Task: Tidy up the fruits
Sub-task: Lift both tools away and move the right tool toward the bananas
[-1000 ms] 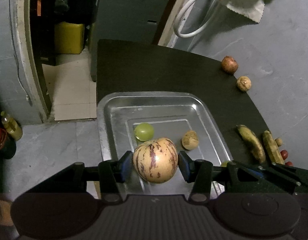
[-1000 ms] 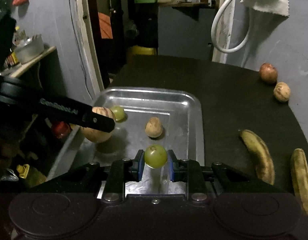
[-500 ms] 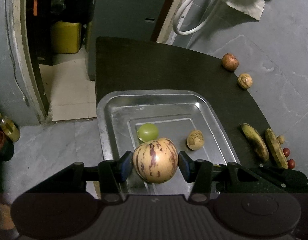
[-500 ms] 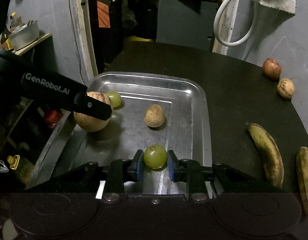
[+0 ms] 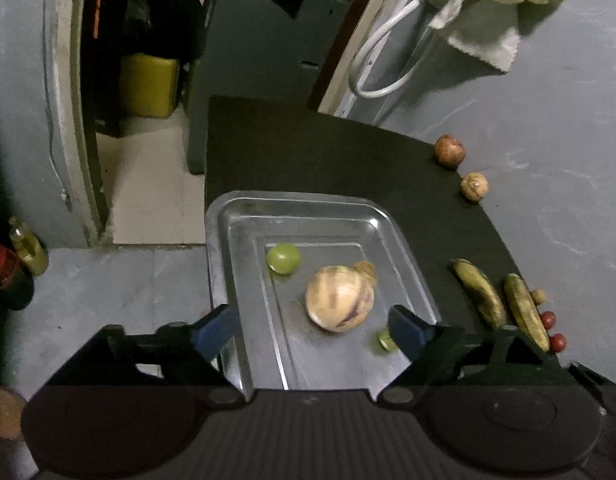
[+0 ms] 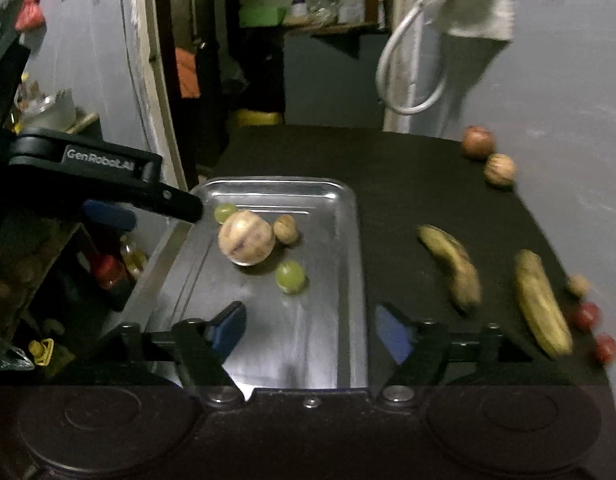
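Dark tabletop (image 5: 308,160) against a grey wall carries a metal tray (image 5: 403,256) at its near left. Inside the tray lie a striped pale melon (image 5: 339,298), a walnut (image 6: 286,229) touching it, one green grape (image 5: 283,258) farther back and another green grape (image 6: 290,276) nearer the front. The left gripper (image 5: 313,328) hangs above the tray with jaws spread wide, grasping nothing. The right gripper (image 6: 308,328) is likewise spread and empty. Two bananas (image 6: 451,268) lie on the table right of the tray, with small red fruits (image 6: 605,348) beside them.
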`<state>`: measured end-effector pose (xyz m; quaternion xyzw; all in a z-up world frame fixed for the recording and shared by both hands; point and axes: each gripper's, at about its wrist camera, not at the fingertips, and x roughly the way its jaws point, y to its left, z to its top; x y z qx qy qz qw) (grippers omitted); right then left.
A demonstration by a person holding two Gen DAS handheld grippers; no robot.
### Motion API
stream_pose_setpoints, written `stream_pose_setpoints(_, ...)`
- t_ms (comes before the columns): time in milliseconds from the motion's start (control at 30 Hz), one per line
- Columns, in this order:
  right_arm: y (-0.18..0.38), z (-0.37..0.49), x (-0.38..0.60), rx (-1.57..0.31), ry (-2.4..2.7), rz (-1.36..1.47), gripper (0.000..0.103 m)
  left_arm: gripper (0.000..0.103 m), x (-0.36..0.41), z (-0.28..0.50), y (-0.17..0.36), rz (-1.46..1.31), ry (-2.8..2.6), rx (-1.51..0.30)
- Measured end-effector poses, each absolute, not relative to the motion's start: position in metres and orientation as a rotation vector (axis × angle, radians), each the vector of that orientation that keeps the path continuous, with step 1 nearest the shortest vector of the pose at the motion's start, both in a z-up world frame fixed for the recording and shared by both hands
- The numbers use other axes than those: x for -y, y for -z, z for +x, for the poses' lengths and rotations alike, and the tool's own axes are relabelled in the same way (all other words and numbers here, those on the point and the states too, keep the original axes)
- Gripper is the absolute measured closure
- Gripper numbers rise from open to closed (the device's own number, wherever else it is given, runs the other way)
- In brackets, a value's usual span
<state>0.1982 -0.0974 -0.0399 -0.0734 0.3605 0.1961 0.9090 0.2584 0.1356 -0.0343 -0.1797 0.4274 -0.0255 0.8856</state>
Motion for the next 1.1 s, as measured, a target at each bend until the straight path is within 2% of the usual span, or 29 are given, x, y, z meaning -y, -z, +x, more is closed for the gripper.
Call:
stream_pose_setpoints(67,0.027,0.172,0.118,-0.726,-0.385,-0.126,0.015,0.005,-0.128,0.239,0.022,-0.365,0.043,-0.880)
stream_pose_setpoints(267,-0.014,0.089,0.178,-0.688,-0.319,-0.088,0.001,0.002,-0.099,0.163,-0.014,-0.334,0.035,-0.858)
stream_pose_setpoints(400,-0.033,0.036,0.218,-0.695,-0.265,-0.061,0.001,0.001,-0.068,0.113,-0.029,-0.322,0.053,-0.891)
stream_pose_setpoints(667,-0.052,-0.035,0.276,-0.792,-0.160,-0.021,0.001,0.001,-0.015,0.048,-0.047,-0.245,0.153,-1.074)
stream_pose_setpoints(867,-0.079,-0.054,0.291,-0.815,-0.111,-0.088,0.001,0.001,0.008,0.044,-0.074,-0.152,0.233,-1.099)
stream_pose_setpoints(1100,-0.137,-0.046,0.295,-0.734,-0.066,-0.191,0.001,0.001,0.025,0.070,-0.109,-0.077,0.384,-1.074)
